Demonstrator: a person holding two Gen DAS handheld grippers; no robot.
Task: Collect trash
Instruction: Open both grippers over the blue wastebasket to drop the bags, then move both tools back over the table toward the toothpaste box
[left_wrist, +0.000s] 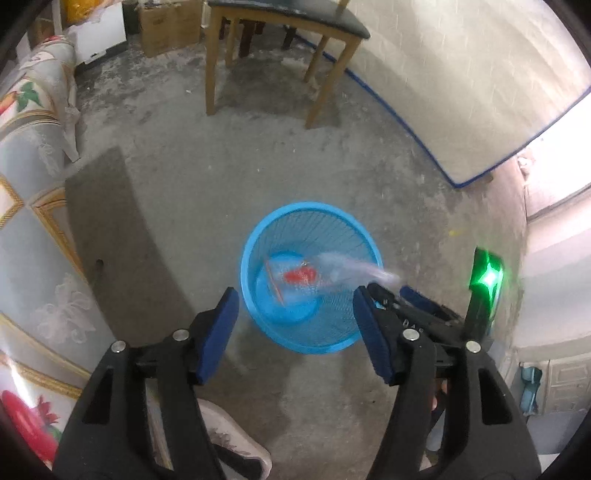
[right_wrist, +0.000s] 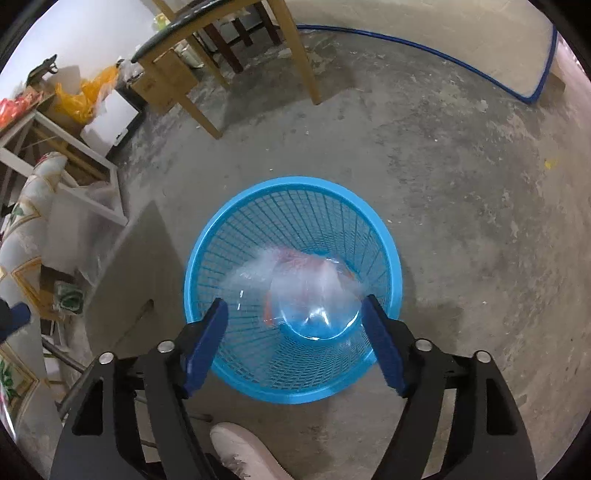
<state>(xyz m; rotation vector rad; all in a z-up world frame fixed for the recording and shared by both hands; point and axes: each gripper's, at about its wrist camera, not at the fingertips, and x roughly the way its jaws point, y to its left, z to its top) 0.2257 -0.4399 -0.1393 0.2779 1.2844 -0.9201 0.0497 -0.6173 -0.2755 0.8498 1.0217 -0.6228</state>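
Open jaws above blue basket (right_wrist: 221, 236) holding clear plastic bag (right_wrist: 314, 291).

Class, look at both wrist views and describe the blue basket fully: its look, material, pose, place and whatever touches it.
The blue basket is a round, bright blue bin that looks like plastic, with a solid rim, mesh lattice walls tapering to a smaller solid base. It stands upright on the bare concrete floor, below both grippers' open jaws. Inside is a blurred clear plastic bottle with some red on it, apparently dropping in. Neither gripper touches the basket.
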